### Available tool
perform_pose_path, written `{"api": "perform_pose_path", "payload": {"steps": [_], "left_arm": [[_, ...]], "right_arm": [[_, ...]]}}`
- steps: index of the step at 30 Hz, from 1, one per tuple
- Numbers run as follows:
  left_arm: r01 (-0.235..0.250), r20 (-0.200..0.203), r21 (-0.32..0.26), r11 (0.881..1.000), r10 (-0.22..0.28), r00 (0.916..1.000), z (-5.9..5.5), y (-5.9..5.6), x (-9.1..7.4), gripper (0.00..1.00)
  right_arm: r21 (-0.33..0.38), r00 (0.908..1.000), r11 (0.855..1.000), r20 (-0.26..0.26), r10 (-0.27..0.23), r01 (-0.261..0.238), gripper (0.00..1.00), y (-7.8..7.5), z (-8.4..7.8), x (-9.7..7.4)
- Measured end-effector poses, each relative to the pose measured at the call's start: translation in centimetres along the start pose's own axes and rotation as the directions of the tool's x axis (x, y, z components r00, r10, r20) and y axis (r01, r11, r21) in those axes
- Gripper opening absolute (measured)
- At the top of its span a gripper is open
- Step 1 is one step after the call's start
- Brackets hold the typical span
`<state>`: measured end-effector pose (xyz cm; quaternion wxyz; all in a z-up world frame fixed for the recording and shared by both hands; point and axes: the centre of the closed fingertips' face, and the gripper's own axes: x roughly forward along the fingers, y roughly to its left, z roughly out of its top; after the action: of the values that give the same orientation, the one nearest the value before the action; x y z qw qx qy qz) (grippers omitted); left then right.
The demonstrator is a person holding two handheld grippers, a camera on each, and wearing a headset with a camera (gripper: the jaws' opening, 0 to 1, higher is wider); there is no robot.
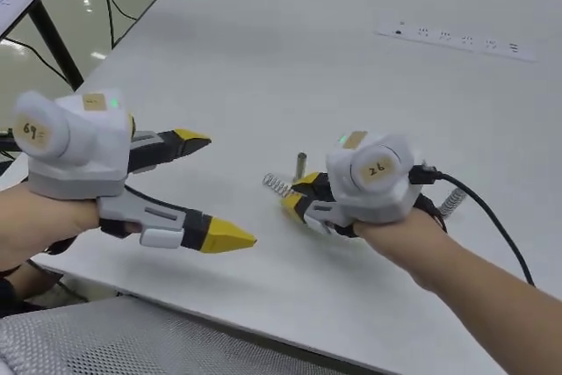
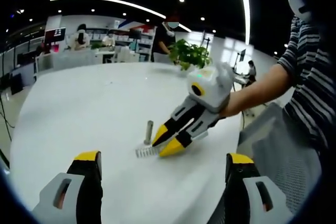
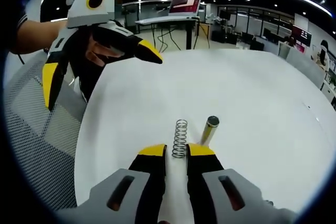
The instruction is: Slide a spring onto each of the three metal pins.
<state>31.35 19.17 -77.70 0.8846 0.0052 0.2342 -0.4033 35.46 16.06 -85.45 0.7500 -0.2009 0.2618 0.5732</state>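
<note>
The right gripper has its yellow-tipped fingers drawn nearly together, with the near end of a silver coiled wire spring caught between the tips. The rest of the spring lies flat on the white worktop, reaching away from the fingers. Just beside the spring's far end, but apart from it, a short grey metal pin stands upright on the worktop. In the head view the pin rises just behind the right gripper, and the spring sticks out to the left of the tips.

The left gripper is held over the near left part of the worktop, well apart from the spring and pin. Its fingers are spread wide and hold nothing. In the left gripper view these fingers frame the pin, the spring and the right gripper ahead.

Farther out, a second small grey coil lies by the right wrist, next to a black cable. A white power strip sits on the far side of the worktop, and a grey mesh chair seat shows below the near edge.
</note>
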Motion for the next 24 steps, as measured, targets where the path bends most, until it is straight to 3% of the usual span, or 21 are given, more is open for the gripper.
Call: {"api": "perform_pose_path", "payload": {"steps": [5,6,12,24], "left_arm": [[0.004,-0.003,-0.009,1.0,-0.004,1.0,-0.3,-0.1,0.2,0.94],[0.005,-0.004,-0.009,1.0,-0.005,1.0,-0.3,-0.1,0.3,0.94],[0.009,-0.006,-0.004,1.0,-0.009,0.9999,-0.1,-0.1,0.4,0.94],[0.045,-0.014,0.013,0.999,-0.045,0.9989,0.5,-1.5,1.8,0.93]], "right_arm": [[-0.021,0.9995,1.0,-0.03,0.003,-0.004,0.1,0.1,-0.3,0.8],[-0.018,0.9999,1.0,-0.013,-0.002,0.002,0.09,0.0,0.0,0.8],[-0.041,0.9996,0.999,-0.029,-0.003,0.002,0.08,-0.1,-0.3,0.5],[-0.075,0.9982,0.996,0.033,0.049,-0.047,0.07,1.0,0.9,-4.1]]}}
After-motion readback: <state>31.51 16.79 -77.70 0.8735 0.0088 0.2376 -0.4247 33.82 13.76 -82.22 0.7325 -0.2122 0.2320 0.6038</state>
